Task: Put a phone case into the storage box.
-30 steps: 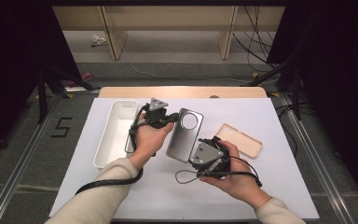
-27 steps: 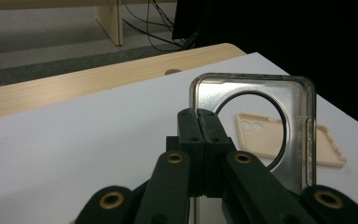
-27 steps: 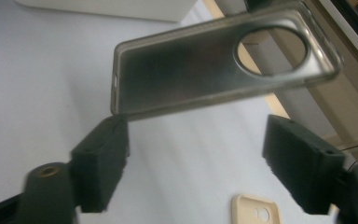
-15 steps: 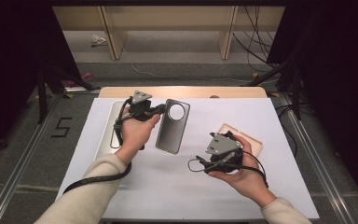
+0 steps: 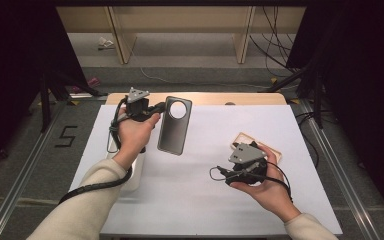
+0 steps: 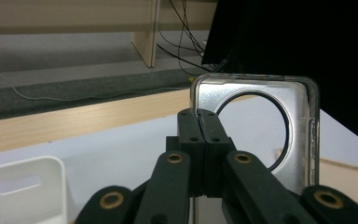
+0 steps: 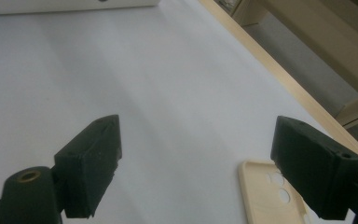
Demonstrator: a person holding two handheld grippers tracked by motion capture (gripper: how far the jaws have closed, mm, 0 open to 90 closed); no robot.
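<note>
Now, held thing: the clear phone case [image 5: 174, 125], lifted above the white table [image 5: 200, 195], left of the beige case [image 5: 275, 151].
Left gripper [image 6: 199, 122]: jaws pressed together on its edge beside the round hole.
Right gripper [image 7: 196, 163]: jaws wide apart, nothing between, just beside the beige case.
Long axis: leaning away from the person, probably toward the white tray [image 6: 23, 186].

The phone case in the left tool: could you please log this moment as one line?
left tool: shut on phone case, lifted | right tool: open, nothing between jaws | beige case: flat on table
</note>
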